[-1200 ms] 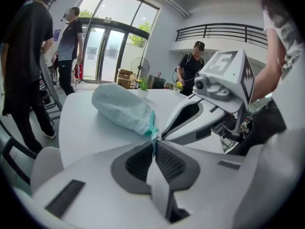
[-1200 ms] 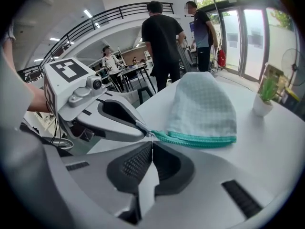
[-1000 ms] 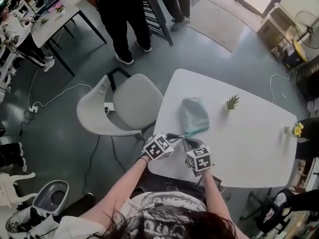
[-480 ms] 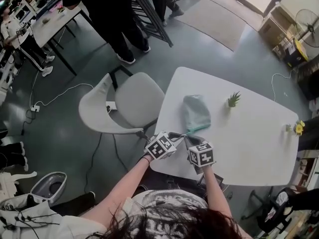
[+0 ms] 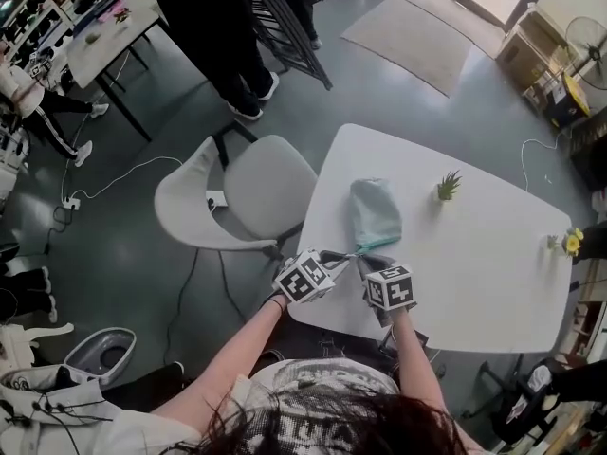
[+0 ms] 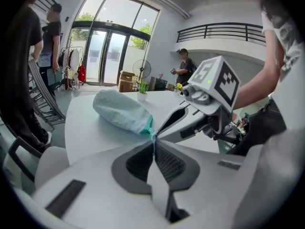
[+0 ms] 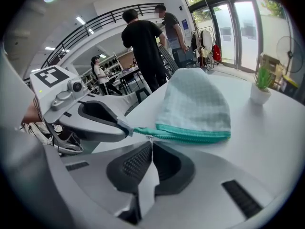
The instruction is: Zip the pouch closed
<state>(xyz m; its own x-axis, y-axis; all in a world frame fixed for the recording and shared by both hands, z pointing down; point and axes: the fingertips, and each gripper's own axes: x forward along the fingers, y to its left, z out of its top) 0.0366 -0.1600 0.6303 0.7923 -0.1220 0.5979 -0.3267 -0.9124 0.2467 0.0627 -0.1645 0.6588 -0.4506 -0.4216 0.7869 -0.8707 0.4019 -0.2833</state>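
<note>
— Gripping anything, that left tool (image 6: 153, 140)?

— Yes. Its jaws are pressed together on the teal corner of the pouch (image 6: 121, 111), at the near end of the zip (image 7: 190, 134).

— And the right tool (image 7: 151, 142)?

— Clenched as well. Its tips nip a small thin pull tab (image 7: 149, 138) on that zip, just beside where the left tool bites. In the head view the two tools meet tip to tip at lower centre of the frame, over the near edge of the table (image 5: 474, 263).

— Where does the pouch lie?

— On the white table, at the centre of the head view. It is pale green, with its zip edge toward the tools and its rounded end pointing away. I cannot tell how far the zip is done up.

— Beyond it?

— A small potted plant (image 5: 446, 186) stands to the right of the pouch, apart from it. A yellow flower (image 5: 567, 244) shows at the far right edge. A grey chair (image 5: 248, 192) stands against the table at centre left, and a person in black (image 5: 213, 27) stands at the top of the frame.
</note>
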